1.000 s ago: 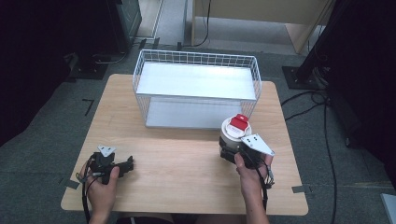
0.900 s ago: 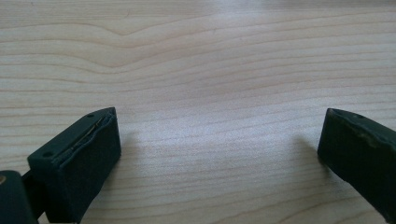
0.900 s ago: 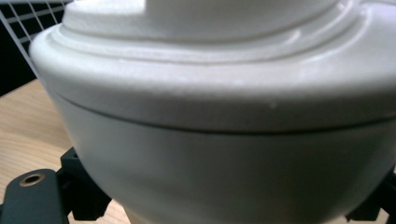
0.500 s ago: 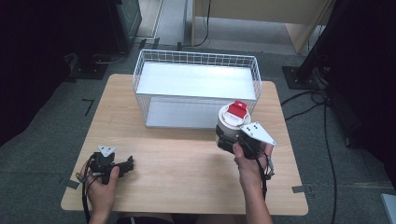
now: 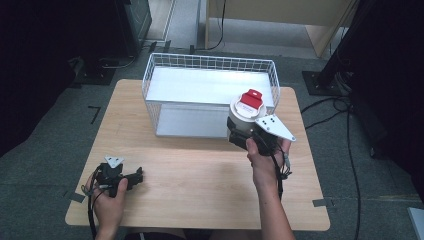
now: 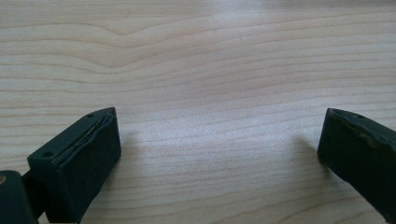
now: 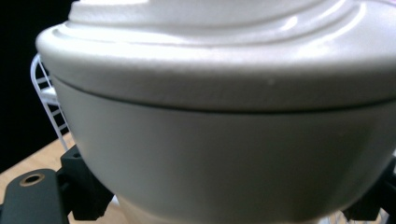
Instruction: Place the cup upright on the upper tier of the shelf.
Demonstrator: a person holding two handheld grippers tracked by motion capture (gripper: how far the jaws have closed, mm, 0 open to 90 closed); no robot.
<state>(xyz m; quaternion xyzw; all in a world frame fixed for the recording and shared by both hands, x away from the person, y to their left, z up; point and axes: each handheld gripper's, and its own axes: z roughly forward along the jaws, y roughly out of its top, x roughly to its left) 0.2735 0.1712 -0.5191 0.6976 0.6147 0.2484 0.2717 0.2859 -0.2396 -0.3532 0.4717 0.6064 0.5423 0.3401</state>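
A white round container with a red lid knob (image 5: 246, 111) hangs above the table at the near right corner of the white wire basket (image 5: 165, 75), and my right gripper (image 5: 243, 134) is shut on it. In the right gripper view the container's pale body (image 7: 224, 140) sits very close between the black jaws, with a bit of basket wire (image 7: 44, 88) at the left. My left gripper (image 5: 135, 177) rests low at the table's front left, open, and its fingers (image 6: 84, 158) stand wide apart over bare wood with nothing between them.
The wooden table (image 5: 200, 195) carries the wire basket at its far middle. Black stands and cables (image 5: 345, 105) lie on the grey floor to the right. A dark cabinet (image 5: 135, 20) stands at the back left.
My right gripper has lifted the white container and carried it up and toward the basket's near right corner. The left gripper has stayed where it was.
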